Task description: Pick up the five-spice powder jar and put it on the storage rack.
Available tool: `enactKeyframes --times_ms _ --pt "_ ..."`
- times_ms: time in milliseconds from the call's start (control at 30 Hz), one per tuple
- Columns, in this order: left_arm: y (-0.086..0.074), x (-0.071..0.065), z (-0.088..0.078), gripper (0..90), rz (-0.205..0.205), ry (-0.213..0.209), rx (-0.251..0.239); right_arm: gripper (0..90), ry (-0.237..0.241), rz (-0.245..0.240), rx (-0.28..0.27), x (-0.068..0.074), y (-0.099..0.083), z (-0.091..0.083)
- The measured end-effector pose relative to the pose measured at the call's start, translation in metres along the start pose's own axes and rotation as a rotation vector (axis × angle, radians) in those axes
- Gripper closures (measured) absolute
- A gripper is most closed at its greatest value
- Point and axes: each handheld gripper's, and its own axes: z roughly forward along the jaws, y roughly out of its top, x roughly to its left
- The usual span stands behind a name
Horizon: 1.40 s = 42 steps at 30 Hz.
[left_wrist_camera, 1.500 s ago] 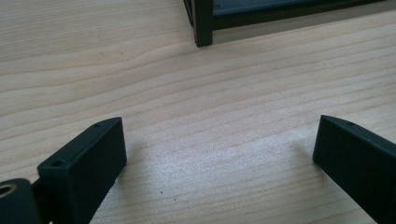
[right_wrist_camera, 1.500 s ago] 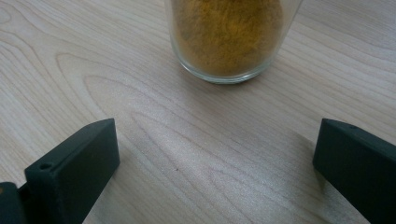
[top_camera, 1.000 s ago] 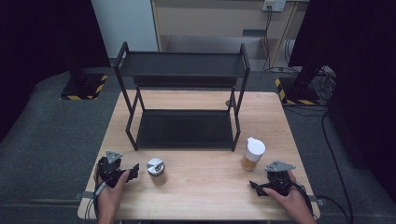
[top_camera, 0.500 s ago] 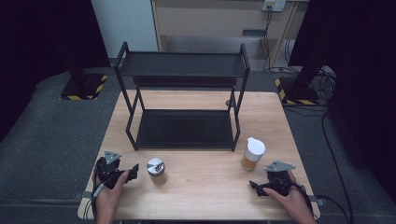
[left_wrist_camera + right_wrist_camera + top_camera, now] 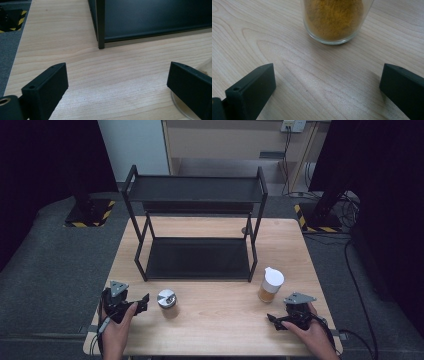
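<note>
While I idle both grippers | left gripper [image 5: 141, 303] spread beside upright silver-lidded jar [image 5: 166, 300] | right gripper [image 5: 274, 320] spread near upright spice jar [image 5: 270, 284], white lid up.

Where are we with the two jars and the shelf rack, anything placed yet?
Nothing is placed: both tiers of the black shelf rack look bare. Nothing is in hand either. The left gripper is open beside the silver-lidded jar, and the right gripper is open with the white-lidded spice jar just ahead of its jaws. Both jars stand on the table, still to be grasped and, presumably, shelved.
</note>
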Motion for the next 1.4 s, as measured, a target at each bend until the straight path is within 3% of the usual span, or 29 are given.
enactKeyframes --times_ms 233,767,1400 --pt "0.002 -0.004 -0.008 2.1 -0.01 0.015 -0.017 1.4 0.0 0.0 0.0 0.0 0.0 0.0" --pt "0.009 -0.015 -0.03 2.1 -0.003 -0.016 -0.081 1.4 0.0 0.0 0.0 0.0 0.0 0.0" --pt "0.021 -0.049 -0.042 1.9 0.084 -0.104 -0.122 1.4 0.001 0.0 0.0 0.0 0.0 0.0"
